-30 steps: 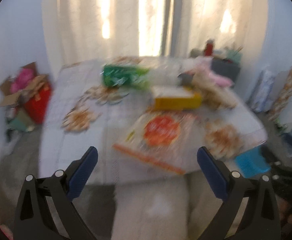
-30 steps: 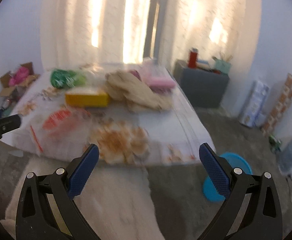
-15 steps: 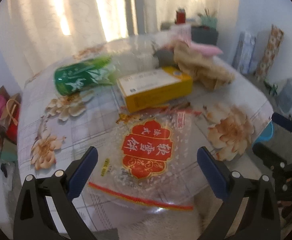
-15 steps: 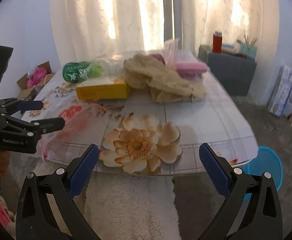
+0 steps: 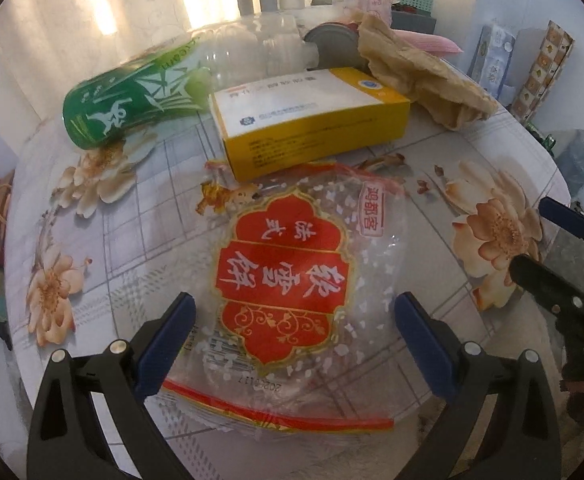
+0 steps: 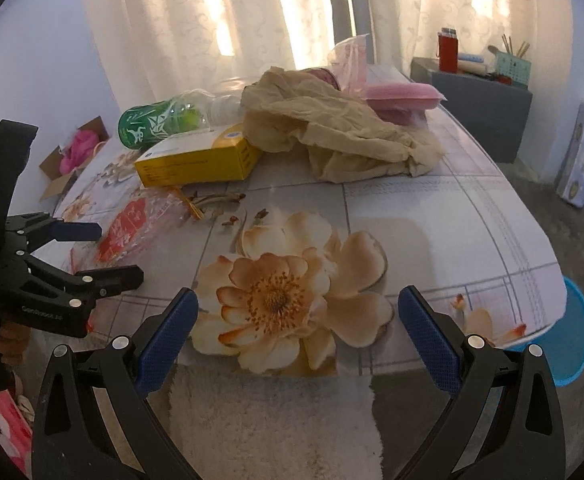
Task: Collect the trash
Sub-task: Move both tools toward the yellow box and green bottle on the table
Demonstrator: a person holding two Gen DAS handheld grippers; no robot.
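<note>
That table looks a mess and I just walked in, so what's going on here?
A person holding a gripper in each hand is clearing trash off the table. The left gripper is open around the near end of a clear snack bag, not yet closed on it. The right gripper hangs open at the table's edge, holding nothing. A green bottle, yellow box and crumpled paper lie untouched behind. A blue bin sits on the floor.

Windows: cream patterned curtains (image 6: 219,20), sunlight glowing through
Walls: pale bluish white
Floor: grey, with a white shaggy rug (image 6: 275,420)
Furniture: flower-print table (image 6: 432,216); dark grey cabinet (image 6: 484,108) by the wall
</note>
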